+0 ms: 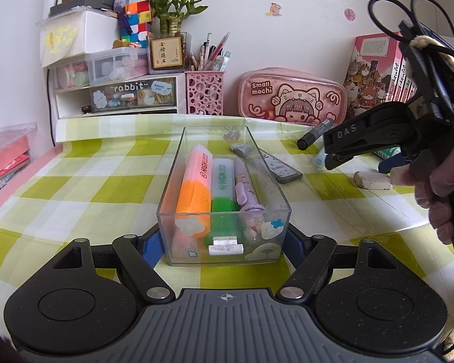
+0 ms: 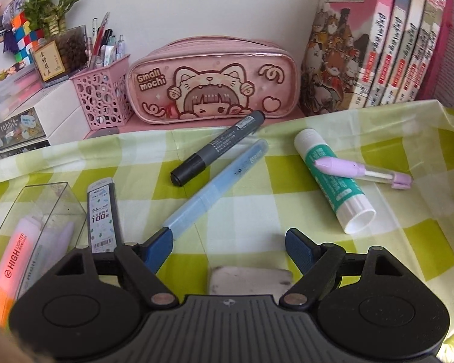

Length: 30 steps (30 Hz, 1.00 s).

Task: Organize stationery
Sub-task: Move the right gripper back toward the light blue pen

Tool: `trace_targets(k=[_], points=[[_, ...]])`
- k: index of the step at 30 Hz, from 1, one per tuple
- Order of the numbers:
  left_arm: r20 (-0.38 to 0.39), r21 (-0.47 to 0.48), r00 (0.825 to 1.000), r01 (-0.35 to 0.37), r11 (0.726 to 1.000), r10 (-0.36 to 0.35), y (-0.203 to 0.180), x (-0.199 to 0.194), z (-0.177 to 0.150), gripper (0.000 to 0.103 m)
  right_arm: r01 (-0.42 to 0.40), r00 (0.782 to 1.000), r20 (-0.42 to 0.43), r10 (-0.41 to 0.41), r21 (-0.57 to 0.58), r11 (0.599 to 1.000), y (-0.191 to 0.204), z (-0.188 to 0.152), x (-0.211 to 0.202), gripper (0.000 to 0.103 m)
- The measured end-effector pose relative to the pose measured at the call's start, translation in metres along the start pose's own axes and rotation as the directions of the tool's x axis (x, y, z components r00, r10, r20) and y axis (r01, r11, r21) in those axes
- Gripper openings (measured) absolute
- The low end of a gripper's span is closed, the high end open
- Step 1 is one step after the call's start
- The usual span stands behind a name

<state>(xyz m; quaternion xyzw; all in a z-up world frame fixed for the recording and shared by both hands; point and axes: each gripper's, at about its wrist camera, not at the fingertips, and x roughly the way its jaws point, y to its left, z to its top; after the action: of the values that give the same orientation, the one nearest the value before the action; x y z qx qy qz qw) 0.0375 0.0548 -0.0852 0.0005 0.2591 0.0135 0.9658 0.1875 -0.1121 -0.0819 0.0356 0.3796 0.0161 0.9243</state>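
Eraser [image 2: 249, 281], dirty white and lying flat on the checked cloth [image 2: 242, 211], sat between the right gripper [image 2: 228, 243]'s wide-open, empty jaws in the right wrist view. It looked light, soft and grippy; its long sides seemed best to pinch. A blue pen [image 2: 218, 184] touched the left finger and could snag; a glue stick [image 2: 333, 178] lay clear.

From the left wrist, the left gripper [image 1: 224, 242] clamped the clear tray [image 1: 269, 178]'s near end, highlighters [image 1: 193, 187] inside, room left beside them.
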Motion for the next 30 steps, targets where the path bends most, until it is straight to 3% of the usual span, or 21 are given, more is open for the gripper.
trace_targets(k=[7, 14, 20, 25, 30], points=[[0.000, 0.000, 1.000, 0.000, 1.000, 0.000, 0.000, 0.000, 0.000, 0.075, -0.005, 1.000, -0.025, 0.008, 0.116, 0.993, -0.034, -0.001, -0.012, 0.083], [0.001, 0.001, 1.000, -0.001, 1.000, 0.001, 0.000, 0.001, 0.000, 0.075, -0.099, 0.995, -0.001, 0.100, 0.084, 0.992, 0.000, 0.009, -0.004, 0.082], [0.001, 0.000, 1.000, 0.001, 1.000, -0.001, 0.000, 0.002, 0.001, 0.076, -0.067, 0.998, 0.016, 0.066, 0.074, 0.995, 0.026, 0.020, 0.017, 0.082], [0.001, 0.000, 1.000, 0.000, 1.000, 0.000, 0.000, 0.002, 0.001, 0.076, 0.067, 0.998, 0.024, -0.066, -0.049, 0.997, 0.040, 0.014, 0.025, 0.077], [0.001, 0.000, 1.000, 0.000, 1.000, 0.000, 0.000, 0.001, 0.001, 0.075, 0.058, 0.998, 0.020, -0.057, -0.049, 0.997, 0.022, 0.008, 0.013, 0.066]])
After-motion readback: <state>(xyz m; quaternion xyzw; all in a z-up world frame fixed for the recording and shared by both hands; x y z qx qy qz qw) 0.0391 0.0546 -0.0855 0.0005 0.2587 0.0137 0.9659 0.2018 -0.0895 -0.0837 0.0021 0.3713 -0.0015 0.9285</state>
